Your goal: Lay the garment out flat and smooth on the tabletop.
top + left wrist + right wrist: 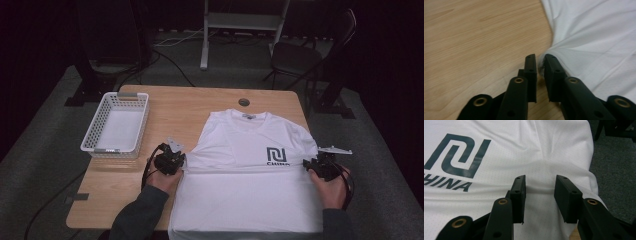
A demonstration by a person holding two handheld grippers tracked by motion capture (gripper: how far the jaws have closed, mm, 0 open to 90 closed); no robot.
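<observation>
1. White T-shirt (pixel 245 170) spread flat on the wooden table (pixel 180 107), front side up, neck pointing away from the person.
2. Dark square logo (pixel 276 154) on the chest, with the letters "CHINA" under it in the right gripper view.
3. Small label (pixel 249 116) inside the neck.
4. Bottom part folded up over the middle, making a straight line across the shirt between the two grippers.
5. Bottom of the shirt hanging a little over the near edge of the table.
6. Soft wrinkles near both sides of the shirt.
7. Left gripper (pixel 170 161) at the left edge of the shirt, held in the left hand (pixel 164 179).
8. In the left gripper view, jaws almost together with a tiny gap, pinching the left edge of the cloth (pixel 584 45) at the tips.
9. Right gripper (pixel 320 165) at the right edge of the shirt, held in the right hand (pixel 332 187).
10. In the right gripper view, jaws wide apart over the cloth (pixel 536 152), holding nothing.
11. White plastic basket (pixel 116 125) on the left side of the table, well apart from the shirt.
12. Dark chair (pixel 305 52) on the floor past the far side of the table.
</observation>
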